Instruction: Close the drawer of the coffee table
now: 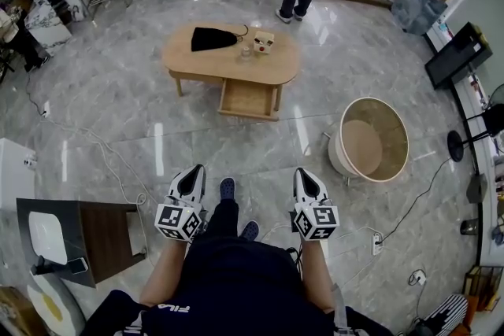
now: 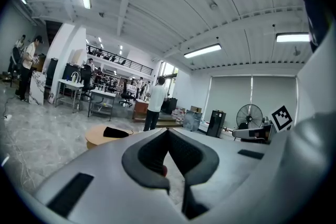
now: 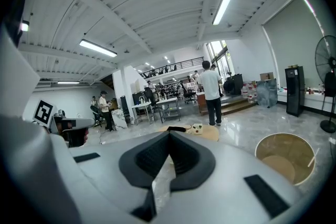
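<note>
Two tools are held low, close to the person's body: the left tool (image 1: 192, 171) and the right tool (image 1: 304, 174). Each has its jaws together and grips nothing. Ahead, well apart from both, the drawer (image 1: 247, 99) stands pulled out of the wooden counter (image 1: 186, 59).
</note>
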Demonstrator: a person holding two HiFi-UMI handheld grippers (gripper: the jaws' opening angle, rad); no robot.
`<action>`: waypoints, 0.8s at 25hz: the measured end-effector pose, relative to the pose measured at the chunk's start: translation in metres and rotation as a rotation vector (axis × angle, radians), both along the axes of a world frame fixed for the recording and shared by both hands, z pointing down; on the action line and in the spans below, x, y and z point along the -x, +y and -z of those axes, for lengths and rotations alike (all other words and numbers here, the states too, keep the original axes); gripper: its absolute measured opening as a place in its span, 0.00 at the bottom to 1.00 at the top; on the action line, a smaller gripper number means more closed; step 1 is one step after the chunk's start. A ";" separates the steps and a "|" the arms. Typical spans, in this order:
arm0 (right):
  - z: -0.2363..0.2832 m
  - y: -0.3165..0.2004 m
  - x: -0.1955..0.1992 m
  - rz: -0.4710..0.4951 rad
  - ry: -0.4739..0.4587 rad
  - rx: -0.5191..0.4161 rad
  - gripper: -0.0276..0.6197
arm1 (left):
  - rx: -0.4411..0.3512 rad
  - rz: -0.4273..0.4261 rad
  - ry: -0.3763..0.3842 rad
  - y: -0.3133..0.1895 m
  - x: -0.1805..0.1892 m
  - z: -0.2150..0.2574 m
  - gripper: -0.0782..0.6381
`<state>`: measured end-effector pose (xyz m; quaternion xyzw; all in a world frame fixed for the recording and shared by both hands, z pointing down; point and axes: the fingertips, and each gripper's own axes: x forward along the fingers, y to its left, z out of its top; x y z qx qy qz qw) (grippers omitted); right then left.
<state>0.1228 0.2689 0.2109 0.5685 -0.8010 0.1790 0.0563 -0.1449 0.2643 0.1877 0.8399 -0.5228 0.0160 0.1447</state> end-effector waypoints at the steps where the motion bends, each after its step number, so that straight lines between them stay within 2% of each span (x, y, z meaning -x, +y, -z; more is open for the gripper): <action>1: 0.000 -0.005 0.000 -0.002 0.000 -0.001 0.08 | -0.002 -0.004 0.001 -0.006 -0.001 0.000 0.14; 20: -0.004 -0.152 0.008 -0.046 0.012 0.015 0.08 | 0.000 -0.046 0.030 -0.169 0.008 -0.006 0.14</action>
